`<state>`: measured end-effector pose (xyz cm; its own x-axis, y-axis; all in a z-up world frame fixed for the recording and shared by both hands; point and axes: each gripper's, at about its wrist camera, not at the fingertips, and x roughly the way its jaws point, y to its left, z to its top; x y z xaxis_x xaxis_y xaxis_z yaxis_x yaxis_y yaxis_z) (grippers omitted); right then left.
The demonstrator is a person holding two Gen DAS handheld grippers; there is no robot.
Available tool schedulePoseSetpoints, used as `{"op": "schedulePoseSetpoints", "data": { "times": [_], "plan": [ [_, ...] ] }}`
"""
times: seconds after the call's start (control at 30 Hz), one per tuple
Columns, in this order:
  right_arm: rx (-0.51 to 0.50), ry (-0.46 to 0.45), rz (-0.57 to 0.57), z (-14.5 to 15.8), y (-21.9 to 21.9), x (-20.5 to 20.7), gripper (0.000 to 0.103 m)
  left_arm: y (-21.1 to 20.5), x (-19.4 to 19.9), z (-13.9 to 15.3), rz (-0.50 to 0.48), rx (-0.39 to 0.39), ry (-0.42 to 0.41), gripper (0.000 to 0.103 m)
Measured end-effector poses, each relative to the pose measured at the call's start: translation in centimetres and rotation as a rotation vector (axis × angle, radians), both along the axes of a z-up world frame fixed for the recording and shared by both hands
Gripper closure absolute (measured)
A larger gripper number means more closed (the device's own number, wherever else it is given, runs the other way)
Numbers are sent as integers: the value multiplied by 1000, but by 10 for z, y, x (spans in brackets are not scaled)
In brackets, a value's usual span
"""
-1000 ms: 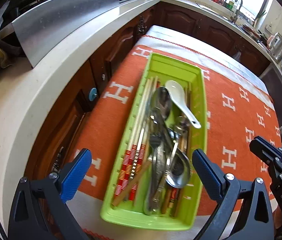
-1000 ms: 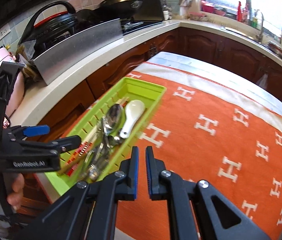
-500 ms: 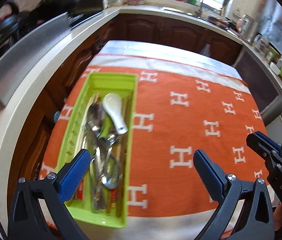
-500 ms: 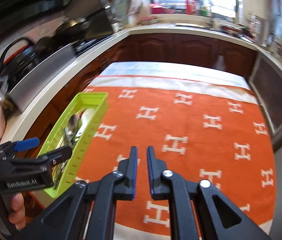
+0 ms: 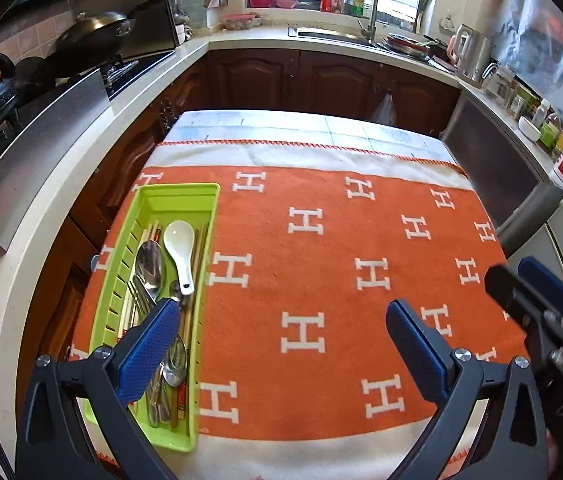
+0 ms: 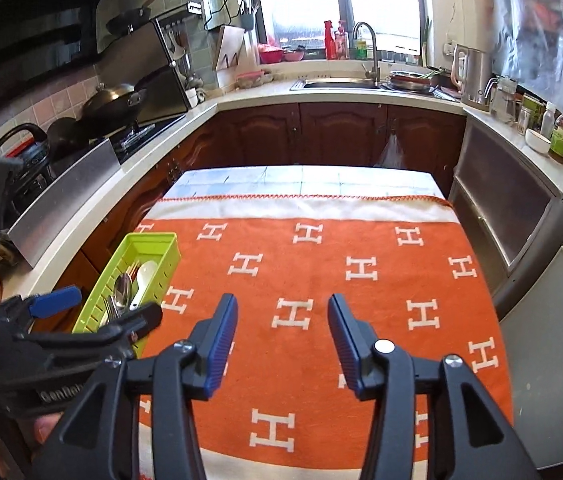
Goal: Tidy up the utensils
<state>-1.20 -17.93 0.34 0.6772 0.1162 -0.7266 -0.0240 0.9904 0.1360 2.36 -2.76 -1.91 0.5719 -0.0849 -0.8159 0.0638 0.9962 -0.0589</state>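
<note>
The green tray [image 5: 177, 196] lay at the left edge of the orange cloth [image 5: 321, 280], holding a jumble of utensils: a white spoon [image 5: 180, 246], metal spoons [image 5: 148, 264] and chopsticks [image 5: 197, 248]. The left gripper [image 5: 281, 332] hung spread wide and empty, its left finger over the tray. The right gripper [image 6: 283, 324] hung above bare cloth, jaws just opened, nothing between them.

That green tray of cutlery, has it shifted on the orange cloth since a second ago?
Cannot tell for sure. The green tray appears to lie along the same left edge of the orange cloth; both cameras swung, so it only slid leftward in view.
</note>
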Motion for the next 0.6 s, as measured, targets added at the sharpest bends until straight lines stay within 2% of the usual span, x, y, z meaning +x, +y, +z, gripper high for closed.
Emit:
{"op": "schedulePoseSetpoints", "data": {
  "times": [0.37,0.4,0.43,0.47,0.6],
  "plan": [
    [-2,16,24,10,-8,4,54,-9,-4,12,5,42,-55,1],
    [9,49,35,10,-9,6,54,-10,-4,13,4,47,-56,1],
    [63,82,60,10,-12,9,54,-11,-4,13,3,47,-56,1],
    [81,85,60,10,-14,10,54,-13,-4,13,0,44,-55,1],
    [38,66,39,10,-15,6,54,-15,-2,12,-2,45,-51,1]
  ]
}}
